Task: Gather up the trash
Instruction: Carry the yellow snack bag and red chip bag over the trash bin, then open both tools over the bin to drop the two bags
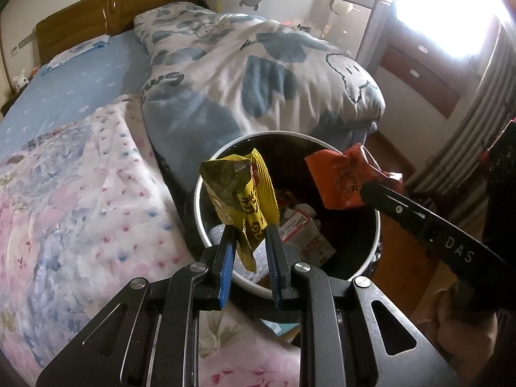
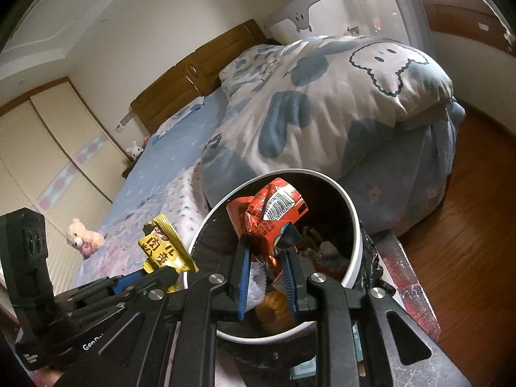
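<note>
Left gripper [image 1: 250,225]: clenched on the yellow wrapper [image 1: 240,193], held over the bin's rim at 9 o'clock.
Right gripper [image 2: 264,251]: clenched on the orange wrapper [image 2: 271,216], above the bin's mouth near 12 o'clock.
Trash bin [image 1: 206,174]: white-rimmed, dark-lined, partly filled, beside the bed [image 1: 80,193].
Step in hand: likely dropping both wrappers.
Technique: centre each wrapper over the opening before releasing; the yellow one appears close to the rim and could fall outside.
</note>
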`<state>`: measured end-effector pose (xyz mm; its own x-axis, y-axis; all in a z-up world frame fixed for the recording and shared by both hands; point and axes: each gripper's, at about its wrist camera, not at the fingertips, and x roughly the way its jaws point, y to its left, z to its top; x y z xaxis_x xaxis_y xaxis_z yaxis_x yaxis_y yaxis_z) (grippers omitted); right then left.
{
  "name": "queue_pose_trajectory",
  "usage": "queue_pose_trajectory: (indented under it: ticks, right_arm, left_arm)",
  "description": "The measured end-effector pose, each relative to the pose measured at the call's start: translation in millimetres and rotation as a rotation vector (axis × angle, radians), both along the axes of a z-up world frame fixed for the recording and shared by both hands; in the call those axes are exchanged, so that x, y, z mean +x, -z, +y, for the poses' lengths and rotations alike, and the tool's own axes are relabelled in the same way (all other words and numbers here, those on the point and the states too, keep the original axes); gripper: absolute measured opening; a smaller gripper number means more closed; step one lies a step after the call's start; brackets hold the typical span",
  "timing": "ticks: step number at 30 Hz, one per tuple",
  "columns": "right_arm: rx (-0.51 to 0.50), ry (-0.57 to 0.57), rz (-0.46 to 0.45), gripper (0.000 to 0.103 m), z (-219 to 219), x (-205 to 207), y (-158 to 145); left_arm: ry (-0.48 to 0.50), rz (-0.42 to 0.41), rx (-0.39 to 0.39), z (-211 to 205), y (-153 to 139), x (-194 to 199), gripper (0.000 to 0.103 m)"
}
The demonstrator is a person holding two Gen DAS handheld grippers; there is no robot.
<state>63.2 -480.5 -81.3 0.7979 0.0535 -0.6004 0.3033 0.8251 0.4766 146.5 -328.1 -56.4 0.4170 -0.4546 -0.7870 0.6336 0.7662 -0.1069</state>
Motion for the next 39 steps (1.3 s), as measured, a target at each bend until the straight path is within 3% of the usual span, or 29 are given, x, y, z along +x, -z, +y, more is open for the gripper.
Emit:
queue_pose_trajectory:
  ticks: [14, 22, 23, 26, 30, 39]
  right_arm:
    - [0.011, -0.011, 0.016, 0.021, -7.5, 9.5, 2.2]
    - [0.023, -0.022, 0.032, 0.021, -12.0, 16.3, 4.7]
    - [0.024, -0.023, 0.036, 0.022, -12.6, 17.2, 5.0]
    - [0.022, -0.021, 0.045, 0.031, -13.7, 18.7, 5.5]
    - [0.028, -0.007, 0.036, 0.049, -15.3, 16.1, 4.6]
    - [0.020, 0.013, 0.012, 0.065, -6.6, 1.0, -0.5]
  left_arm:
    - [0.009, 0.015, 0.029, -12.0, 8.4, 4.4, 0.019]
    - [0.013, 0.020, 0.035, -15.0, 8.9, 5.4, 0.025]
    - [0.013, 0.017, 0.035, -14.6, 8.7, 5.3, 0.027]
    - [0.010, 0.014, 0.036, -12.1, 8.1, 4.3, 0.045]
    - [0.001, 0.011, 0.025, -4.9, 6.0, 3.3, 0.053]
    - [-0.067, 0.004, -0.023, 34.2, 2.5, -9.9, 0.060]
